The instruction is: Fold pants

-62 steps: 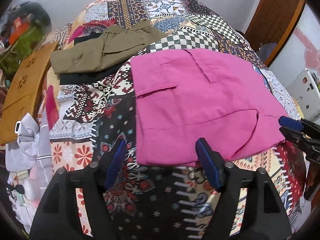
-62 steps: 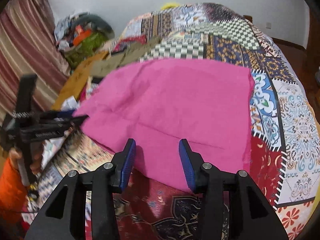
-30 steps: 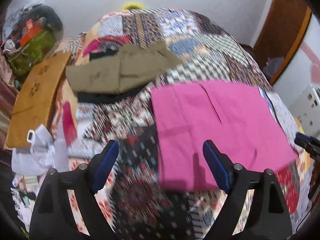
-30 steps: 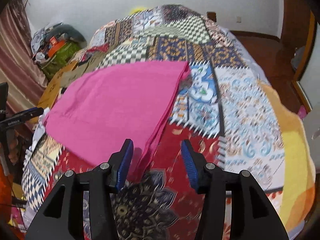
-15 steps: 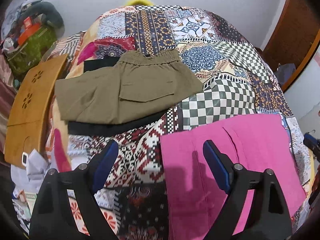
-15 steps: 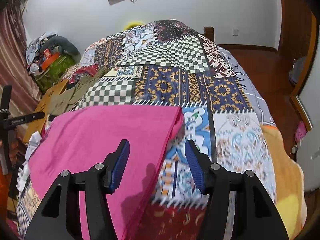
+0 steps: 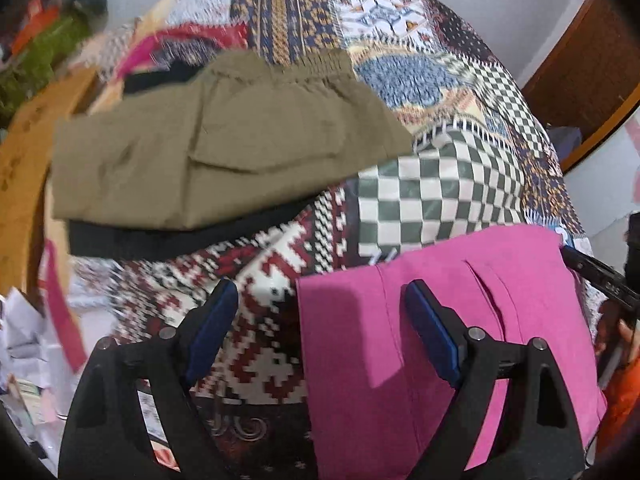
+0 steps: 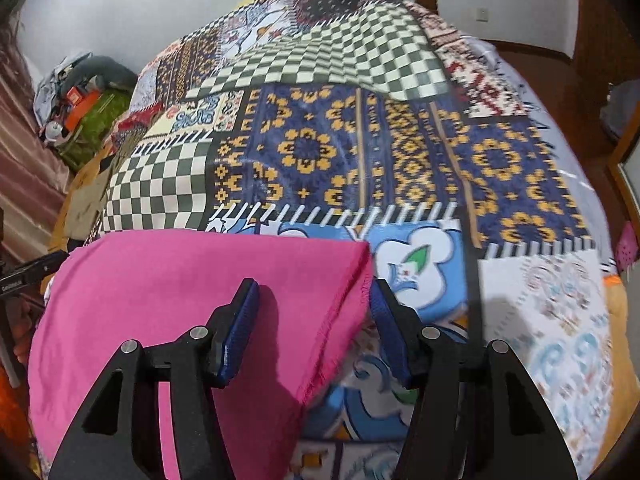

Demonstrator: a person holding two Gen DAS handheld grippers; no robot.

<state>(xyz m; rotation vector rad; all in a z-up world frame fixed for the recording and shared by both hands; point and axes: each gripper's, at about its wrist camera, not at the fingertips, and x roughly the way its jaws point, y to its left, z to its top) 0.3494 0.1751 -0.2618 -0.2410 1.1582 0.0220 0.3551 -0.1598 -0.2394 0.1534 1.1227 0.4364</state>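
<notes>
The folded pink pants lay flat on the quilt, below the olive pants. Both the left gripper and right gripper hung spread wide above the pink pants' corners, grasping nothing.

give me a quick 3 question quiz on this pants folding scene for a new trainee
1. True or false: the left gripper is shut on the pink pants.
2. Multiple choice: what lies directly under the olive pants? A) a black garment B) a white towel C) a blue pillow
3. Fill in: the right gripper straddles the pink pants' far ____ corner.

Key
1. False: both grippers are open, holding nothing.
2. A: the black garment shows below their near edge.
3. Right, over the patchwork bedspread.
</notes>
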